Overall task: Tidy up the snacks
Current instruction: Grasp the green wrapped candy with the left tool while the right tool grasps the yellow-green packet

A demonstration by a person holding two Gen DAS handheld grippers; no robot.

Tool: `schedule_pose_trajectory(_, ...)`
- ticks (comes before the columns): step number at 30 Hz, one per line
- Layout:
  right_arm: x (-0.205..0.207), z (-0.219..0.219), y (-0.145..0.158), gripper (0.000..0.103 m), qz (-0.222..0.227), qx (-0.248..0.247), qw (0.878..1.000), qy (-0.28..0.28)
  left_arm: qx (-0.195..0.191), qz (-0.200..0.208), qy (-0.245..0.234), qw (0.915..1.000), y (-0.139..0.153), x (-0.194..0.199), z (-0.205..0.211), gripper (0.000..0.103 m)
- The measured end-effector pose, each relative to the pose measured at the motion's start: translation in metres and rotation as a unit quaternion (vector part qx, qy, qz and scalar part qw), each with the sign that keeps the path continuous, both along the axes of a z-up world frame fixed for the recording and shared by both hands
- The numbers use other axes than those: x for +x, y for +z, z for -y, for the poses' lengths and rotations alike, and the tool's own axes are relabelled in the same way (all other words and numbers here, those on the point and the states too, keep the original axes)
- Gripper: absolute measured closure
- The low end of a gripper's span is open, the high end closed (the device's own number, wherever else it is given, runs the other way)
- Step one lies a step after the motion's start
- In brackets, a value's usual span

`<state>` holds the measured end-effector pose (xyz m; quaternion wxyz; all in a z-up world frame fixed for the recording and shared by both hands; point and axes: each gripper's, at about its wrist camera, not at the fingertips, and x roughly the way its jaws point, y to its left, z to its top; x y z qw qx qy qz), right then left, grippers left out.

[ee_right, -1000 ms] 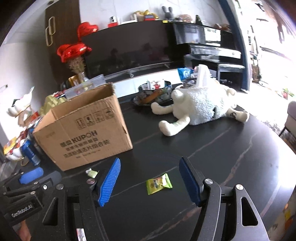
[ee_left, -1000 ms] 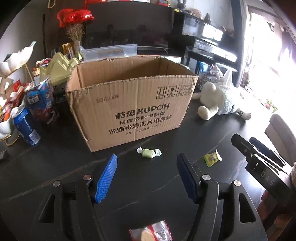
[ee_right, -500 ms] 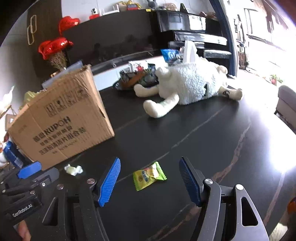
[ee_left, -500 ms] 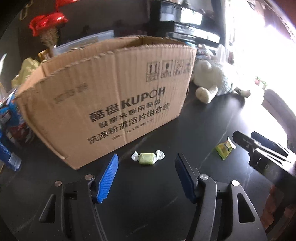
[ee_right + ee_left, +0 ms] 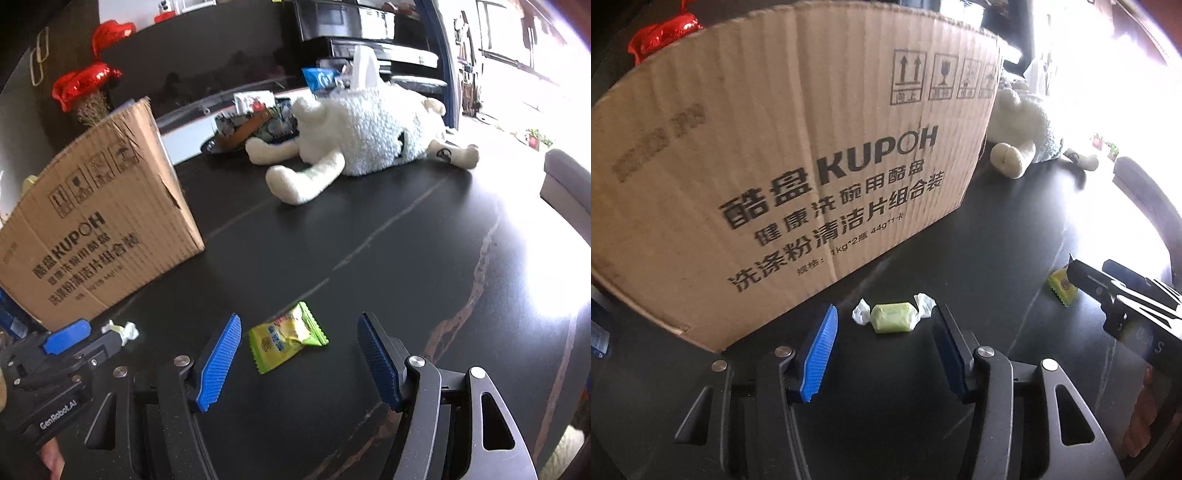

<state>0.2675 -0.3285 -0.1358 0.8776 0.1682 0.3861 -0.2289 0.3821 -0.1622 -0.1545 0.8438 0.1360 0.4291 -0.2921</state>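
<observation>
Two grippers stood spread-jawed, left gripper [image 5: 886, 350] bracketing the green candy [image 5: 893, 317], right gripper [image 5: 299, 360] the yellow packet [image 5: 286, 338]; closing squarely would probably suit each.

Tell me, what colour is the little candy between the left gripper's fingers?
Light green, with white twisted ends on the candy. The left wrist view shows it best.

White plush sheep [image 5: 373, 133] lies on its side on the dark worktop [image 5: 406, 258], w/ a tissue [image 5: 364, 68] sticking up behind its back. Just behind it sits a dark tray of mixed packets [image 5: 251, 125]; red foil balloons [image 5: 86, 83] stand at the back left. Pale chair [image 5: 567, 181] at far right edge.
</observation>
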Motion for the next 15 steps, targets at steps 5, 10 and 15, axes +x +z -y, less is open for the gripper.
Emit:
schedule_pose_trajectory(5, 0.0038, 0.0040, -0.0070, 0.037, -0.009, 0.013, 1.000, -0.002, 0.001, -0.011, -0.002, 0.9999, -0.0078, 0.0047, 0.0039, 0.057)
schedule_pose_trajectory(10, 0.0078, 0.0037, -0.0098, 0.039, -0.013, 0.011, 1.000, 0.002, 0.004, -0.011, -0.004, 0.9999, -0.0098, 0.0085, 0.0097, 0.060)
schedule_pose_trajectory(15, 0.0098, 0.0000, -0.0106, 0.049, -0.018, 0.001, 1.000, 0.007, 0.000, -0.012, 0.004, 0.9999, -0.0094, 0.0104, 0.0059, 0.068)
